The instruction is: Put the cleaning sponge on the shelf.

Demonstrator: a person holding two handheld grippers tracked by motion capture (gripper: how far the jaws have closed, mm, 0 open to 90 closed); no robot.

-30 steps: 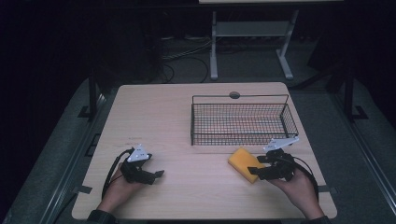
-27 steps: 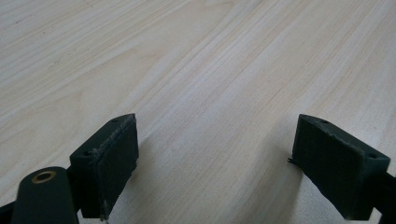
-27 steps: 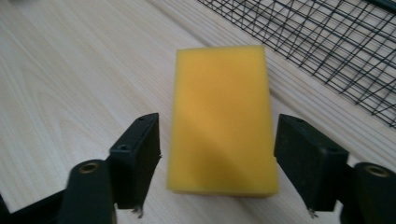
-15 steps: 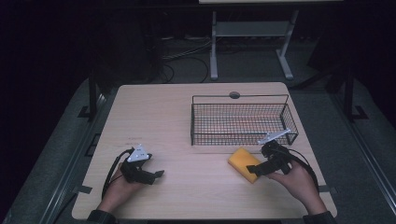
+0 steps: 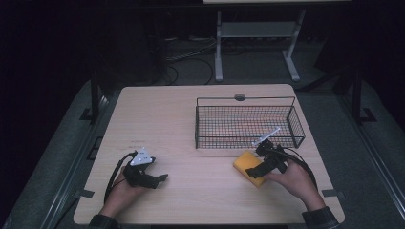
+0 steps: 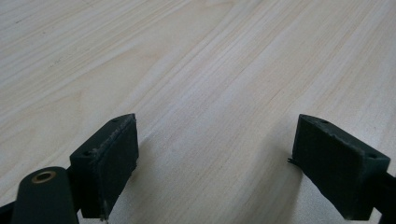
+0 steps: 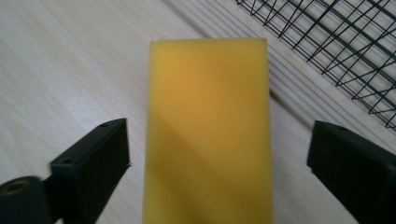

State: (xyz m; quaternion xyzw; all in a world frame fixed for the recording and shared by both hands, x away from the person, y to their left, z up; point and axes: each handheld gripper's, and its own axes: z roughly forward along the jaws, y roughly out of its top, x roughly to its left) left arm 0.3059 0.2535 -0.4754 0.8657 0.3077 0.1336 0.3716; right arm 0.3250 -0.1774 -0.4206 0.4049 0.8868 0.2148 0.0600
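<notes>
Sponge on table, before basket

High view: overhead, facing forward-down on table. Gripper views: close, along their jaws; all share the tabletop.

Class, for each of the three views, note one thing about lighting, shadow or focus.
High view: table lit, surroundings nearly black. Left gripper view: wood grain sharp, soft shadows beside each jaw. Right gripper view: yellow sponge close and slightly soft, wire basket sharper, casting striped shadows on the table.
</notes>
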